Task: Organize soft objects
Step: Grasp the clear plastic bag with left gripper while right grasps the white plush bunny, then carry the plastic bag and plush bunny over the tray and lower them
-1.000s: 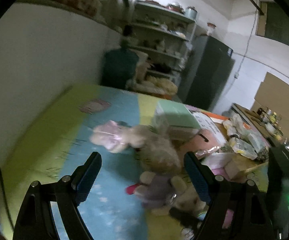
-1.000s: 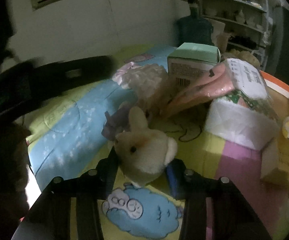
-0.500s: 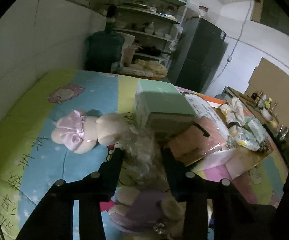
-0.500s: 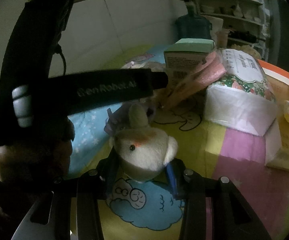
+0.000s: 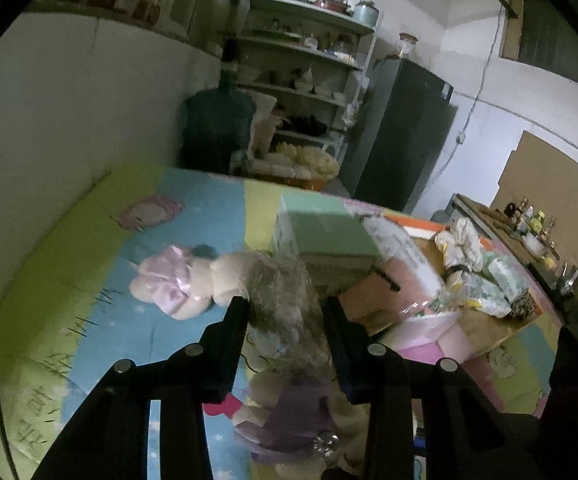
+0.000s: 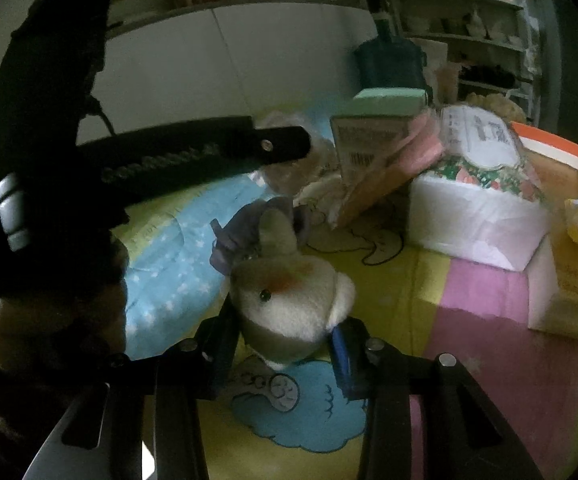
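Note:
My left gripper (image 5: pixel 285 312) is shut on a grey fluffy plush toy (image 5: pixel 281 292) wrapped in clear plastic and holds it above the colourful mat (image 5: pixel 49 280). A cream plush in a pink dress (image 5: pixel 177 284) lies on the mat to the left of it. My right gripper (image 6: pixel 285 340) is shut on a cream rabbit plush (image 6: pixel 289 304) in a purple dress (image 6: pixel 245 224), just above the mat (image 6: pixel 469 340). The same rabbit's purple dress (image 5: pixel 297 420) shows below the left gripper. The left gripper's body (image 6: pixel 149 168) crosses the right wrist view.
A green box (image 5: pixel 321 236) leans on a pink pack (image 5: pixel 401 284) and a white tissue pack (image 6: pixel 477 208). Snack bags (image 5: pixel 477 276) lie at the right. A wall runs along the left. A water jug (image 5: pixel 217 128), shelves and a dark fridge (image 5: pixel 401 136) stand behind.
My left gripper closed on the grey plush and has lifted it up from the mat. My right gripper keeps its hold on the rabbit plush and has moved little.

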The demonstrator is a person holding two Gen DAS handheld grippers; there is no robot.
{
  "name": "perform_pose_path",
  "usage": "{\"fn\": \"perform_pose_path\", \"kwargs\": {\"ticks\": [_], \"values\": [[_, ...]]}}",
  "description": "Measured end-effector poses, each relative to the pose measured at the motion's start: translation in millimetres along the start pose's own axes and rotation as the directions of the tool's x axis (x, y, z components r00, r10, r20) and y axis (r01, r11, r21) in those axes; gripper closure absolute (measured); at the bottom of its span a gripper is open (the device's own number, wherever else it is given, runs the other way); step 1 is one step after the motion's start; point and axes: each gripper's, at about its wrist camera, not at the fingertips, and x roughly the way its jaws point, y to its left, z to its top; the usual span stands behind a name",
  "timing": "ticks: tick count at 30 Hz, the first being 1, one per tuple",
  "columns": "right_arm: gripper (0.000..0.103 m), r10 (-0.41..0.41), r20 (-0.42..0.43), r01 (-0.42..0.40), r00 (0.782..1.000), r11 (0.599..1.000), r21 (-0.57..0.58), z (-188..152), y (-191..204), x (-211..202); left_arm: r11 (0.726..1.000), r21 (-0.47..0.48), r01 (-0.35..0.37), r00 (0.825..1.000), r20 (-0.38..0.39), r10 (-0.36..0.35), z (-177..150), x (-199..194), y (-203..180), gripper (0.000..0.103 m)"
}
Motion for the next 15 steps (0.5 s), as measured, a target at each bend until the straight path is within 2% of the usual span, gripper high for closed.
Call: {"fn": "perform_pose_path", "kwargs": {"ticks": [8, 15], "values": [[0.062, -0.003, 0.093, 0.004, 0.996, 1.0, -0.005, 6, 7, -37, 0.998, 0.037, -0.048, 0.995, 0.093, 0.044, 11, -40, -10, 0.063], [0.062, -0.056, 0.156, 0.054, 0.986, 0.998, 0.022, 7, 0, -67, 0.997, 0.062, -0.036, 0.992, 0.123, 0.028, 12, -53, -28, 0.063]]}}
